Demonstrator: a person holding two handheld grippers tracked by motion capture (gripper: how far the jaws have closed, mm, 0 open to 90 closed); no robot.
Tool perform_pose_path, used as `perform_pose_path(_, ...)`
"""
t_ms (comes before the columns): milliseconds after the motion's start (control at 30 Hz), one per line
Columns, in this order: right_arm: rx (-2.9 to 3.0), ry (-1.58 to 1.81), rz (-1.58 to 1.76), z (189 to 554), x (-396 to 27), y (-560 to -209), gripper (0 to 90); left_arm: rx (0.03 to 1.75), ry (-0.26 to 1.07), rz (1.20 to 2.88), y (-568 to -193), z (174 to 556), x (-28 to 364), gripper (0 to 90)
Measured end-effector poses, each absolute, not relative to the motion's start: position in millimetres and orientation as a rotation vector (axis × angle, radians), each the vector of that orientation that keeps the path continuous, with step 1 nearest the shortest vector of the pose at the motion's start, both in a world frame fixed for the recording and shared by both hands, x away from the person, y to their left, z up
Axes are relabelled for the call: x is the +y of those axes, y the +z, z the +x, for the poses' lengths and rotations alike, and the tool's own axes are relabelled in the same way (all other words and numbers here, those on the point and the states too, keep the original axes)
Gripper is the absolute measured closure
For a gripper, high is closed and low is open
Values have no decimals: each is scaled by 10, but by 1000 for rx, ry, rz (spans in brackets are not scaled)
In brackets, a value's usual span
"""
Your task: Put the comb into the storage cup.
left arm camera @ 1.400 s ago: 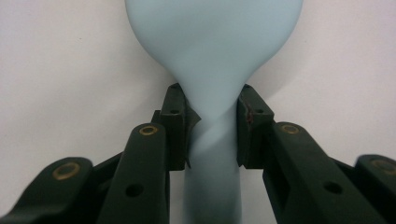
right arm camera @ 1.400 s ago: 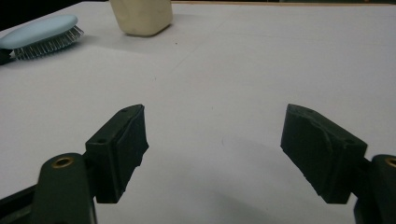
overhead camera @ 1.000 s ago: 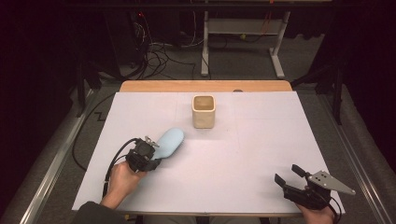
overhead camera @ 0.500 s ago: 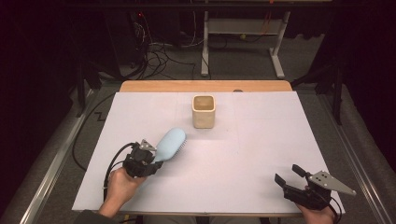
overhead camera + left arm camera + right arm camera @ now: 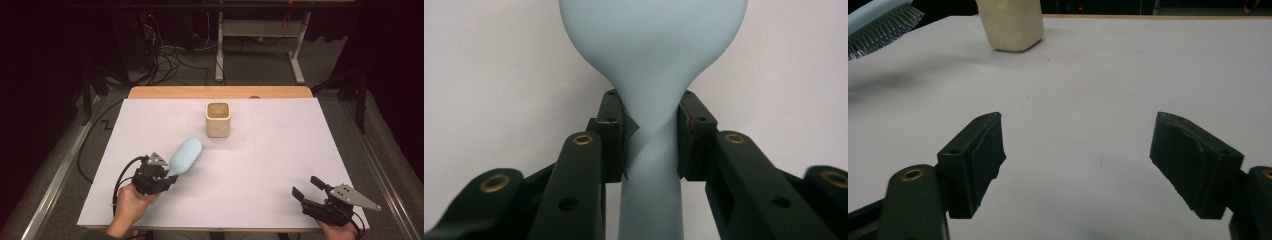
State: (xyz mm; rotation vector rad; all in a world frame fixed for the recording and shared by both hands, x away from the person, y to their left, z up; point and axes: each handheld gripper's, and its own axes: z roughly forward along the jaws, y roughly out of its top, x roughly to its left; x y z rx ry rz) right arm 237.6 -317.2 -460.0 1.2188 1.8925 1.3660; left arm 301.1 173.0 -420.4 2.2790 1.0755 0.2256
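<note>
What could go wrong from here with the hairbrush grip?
1. The left gripper pinches the hairbrush at its narrow neck, with the wide head far out front; the brush could pivot or droop between the jaws.
2. The cup looks only slightly wider than the brush head, so a tilted approach might catch the rim and tip it.

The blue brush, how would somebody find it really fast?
Start at the white table, then go to its near left side. The blue brush sticks out of the left hand-held gripper, pale blue with bristles, unlike the cream cup farther back.
</note>
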Motion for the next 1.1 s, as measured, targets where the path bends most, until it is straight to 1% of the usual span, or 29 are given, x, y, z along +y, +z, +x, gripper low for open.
perform_pose_path(200, 1876, 1389, 1202, 2357, -3155, -4578, 220, 1045, 219, 2258, -4183, 2940, 1692, 692)
perform_pose_path(367, 1866, 1438, 1182, 2332, -3106, -4549, 222, 999, 218, 2275, -4170, 2893, 1613, 691)
perform_pose_path(833, 1929, 1451, 1051, 2300, -2784, -4498, 227, 941, 213, 2257, -4175, 2843, 1529, 691)
perform_pose_path(1100, 1958, 1479, 1035, 2316, -2632, -4492, 226, 904, 211, 2269, -4180, 2820, 1456, 691)
